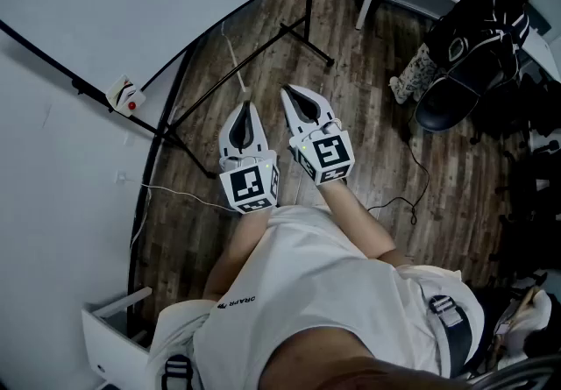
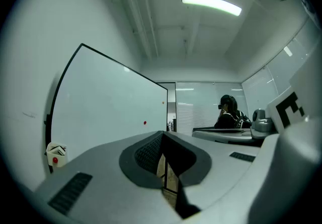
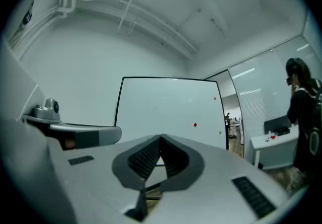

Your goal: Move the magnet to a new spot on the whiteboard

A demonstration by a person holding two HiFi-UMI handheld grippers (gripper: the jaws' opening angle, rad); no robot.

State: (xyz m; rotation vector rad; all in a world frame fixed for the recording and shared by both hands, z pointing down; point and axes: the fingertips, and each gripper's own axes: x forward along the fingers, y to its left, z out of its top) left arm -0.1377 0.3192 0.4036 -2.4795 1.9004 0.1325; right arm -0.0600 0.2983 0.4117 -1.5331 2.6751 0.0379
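The whiteboard (image 3: 166, 107) is plain white in a thin black frame. It is dotted with a red magnet (image 3: 195, 125), an orange magnet (image 3: 215, 98) and a green magnet (image 3: 220, 132), and the small white box (image 1: 127, 95) at its edge bears a red spot. The left tongs (image 1: 246, 108) and right tongs (image 1: 294, 95) are pale grey-white with dark, ridged black pads, each carrying a cube of black-and-white square markers, over a floor (image 1: 368, 117) of dark brown, streaky wood planks.

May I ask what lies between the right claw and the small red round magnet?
The stretch is bare: in the right gripper view only open air separates the right claw from the small red round magnet.
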